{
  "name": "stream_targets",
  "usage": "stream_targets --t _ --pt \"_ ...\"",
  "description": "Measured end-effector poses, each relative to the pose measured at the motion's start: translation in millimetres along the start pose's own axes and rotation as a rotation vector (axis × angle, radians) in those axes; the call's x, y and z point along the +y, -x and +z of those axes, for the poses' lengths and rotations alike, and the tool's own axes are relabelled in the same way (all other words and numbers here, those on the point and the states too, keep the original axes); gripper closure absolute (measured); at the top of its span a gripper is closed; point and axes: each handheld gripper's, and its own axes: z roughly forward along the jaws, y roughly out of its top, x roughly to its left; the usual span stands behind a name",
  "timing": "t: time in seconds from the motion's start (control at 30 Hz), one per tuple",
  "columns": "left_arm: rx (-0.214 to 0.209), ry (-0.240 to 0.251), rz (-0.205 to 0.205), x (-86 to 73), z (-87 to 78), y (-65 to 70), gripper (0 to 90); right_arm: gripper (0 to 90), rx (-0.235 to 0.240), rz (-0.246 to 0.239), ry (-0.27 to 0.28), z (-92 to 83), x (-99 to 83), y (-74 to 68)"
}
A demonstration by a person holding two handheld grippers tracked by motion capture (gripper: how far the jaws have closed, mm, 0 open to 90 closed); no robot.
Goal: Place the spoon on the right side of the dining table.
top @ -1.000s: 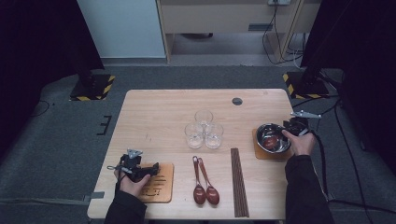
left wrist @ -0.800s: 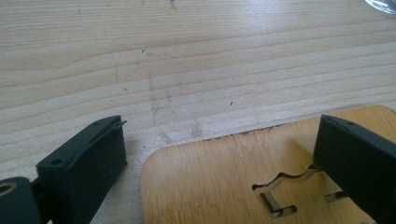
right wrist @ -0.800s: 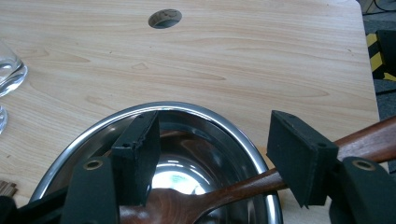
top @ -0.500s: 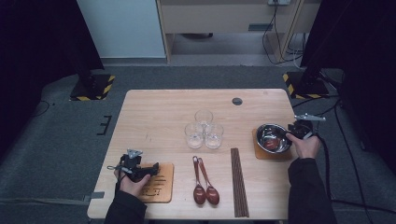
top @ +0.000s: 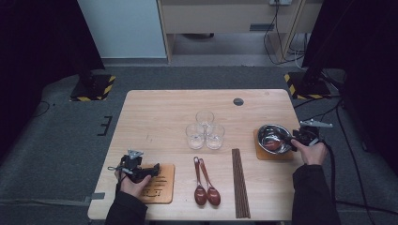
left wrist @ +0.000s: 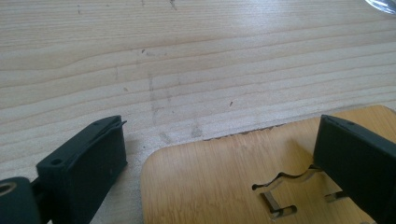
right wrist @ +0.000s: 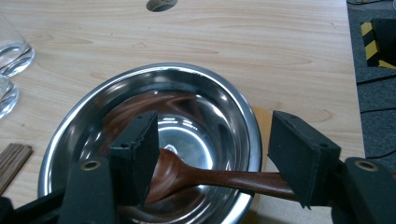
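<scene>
One left gripper (top: 155, 167) is held open-jawed over one wooden coaster (top: 158, 183). Three glasses (top: 205, 130), two spoons (top: 205, 183) and one bundle of chopsticks (top: 241, 183) follow. One wooden spoon (right wrist: 210, 176) lies in one steel bowl (top: 273, 138), between the right gripper's (right wrist: 212, 156) open jaws.

Pale wooden table (top: 159, 112): three glasses (top: 205, 130), two spoons (top: 205, 183), chopsticks (top: 240, 183), two bamboo mats (top: 160, 185), bowl-topped one (top: 261, 152).

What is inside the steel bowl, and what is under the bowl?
Inside the steel bowl lies a brown wooden spoon, its handle resting over the rim toward the right gripper, whose jaws stand open. Under the bowl is a wooden coaster; most of its surface is covered.
</scene>
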Motion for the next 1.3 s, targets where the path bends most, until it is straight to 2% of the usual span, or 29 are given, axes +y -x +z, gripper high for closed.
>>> stream_targets --t 0.47,0.8,1.03,1.17,1.3 --pt "0.0 0.0 0.0 0.0 0.0 0.0 1.6 33.6 0.006 0.013 0.009 -12.8 -10.5 0.2" --pt "0.0 0.0 0.0 0.0 0.0 0.0 1.7 33.3 0.007 -0.013 0.013 -21.4 -12.8 -5.4" --pt "0.0 0.0 0.0 0.0 0.0 0.1 1.6 32.3 -0.004 -0.032 0.023 -21.9 -12.5 -2.3" --pt "0.0 0.0 0.0 0.0 0.0 0.1 1.6 33.0 0.001 -0.031 0.017 -22.9 -14.0 -2.4" --pt "0.0 0.0 0.0 0.0 0.0 0.0 1.6 33.1 -0.002 -0.01 0.018 -27.8 -15.0 -2.7"
